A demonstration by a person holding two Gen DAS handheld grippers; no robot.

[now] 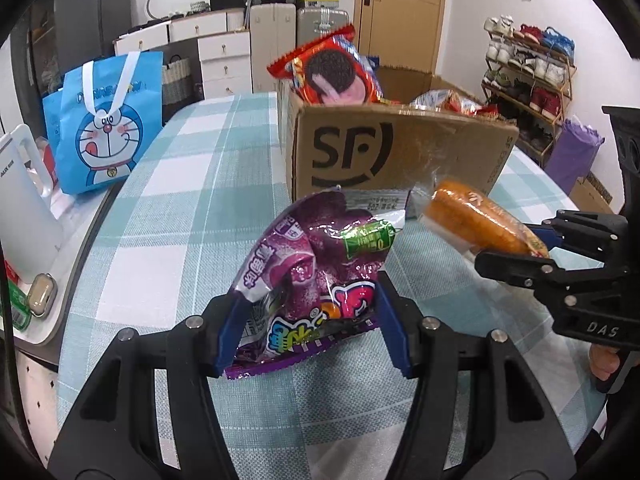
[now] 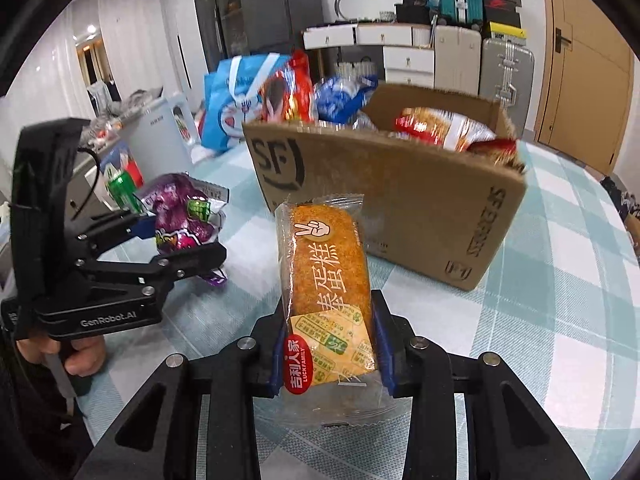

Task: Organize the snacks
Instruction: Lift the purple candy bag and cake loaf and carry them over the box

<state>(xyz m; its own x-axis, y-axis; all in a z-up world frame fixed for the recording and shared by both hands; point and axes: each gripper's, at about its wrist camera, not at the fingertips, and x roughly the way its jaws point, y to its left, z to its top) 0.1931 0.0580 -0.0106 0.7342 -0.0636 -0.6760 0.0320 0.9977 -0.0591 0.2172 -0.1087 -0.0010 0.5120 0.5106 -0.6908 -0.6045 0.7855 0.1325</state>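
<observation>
My left gripper [image 1: 308, 328] is shut on a purple candy bag [image 1: 316, 264], held above the checked tablecloth [image 1: 192, 208]. My right gripper [image 2: 328, 344] is shut on a wrapped orange cake bar [image 2: 326, 268], which stands upright between the blue pads. Each gripper shows in the other's view: the right gripper [image 1: 516, 254] with the cake bar [image 1: 468, 216], the left gripper [image 2: 176, 242] with the purple bag [image 2: 182, 216]. Just behind both stands an open cardboard box [image 1: 400, 156], also seen as the box [image 2: 400, 208], holding a red cookie pack [image 1: 332, 70] and other snack bags.
A blue cartoon tote bag [image 1: 106, 120] stands at the table's left side. A white appliance [image 1: 24, 216] and a small case [image 1: 42, 294] sit on a side counter. Drawers, suitcases [image 1: 322, 26], a door and a shoe rack [image 1: 528, 80] line the back of the room.
</observation>
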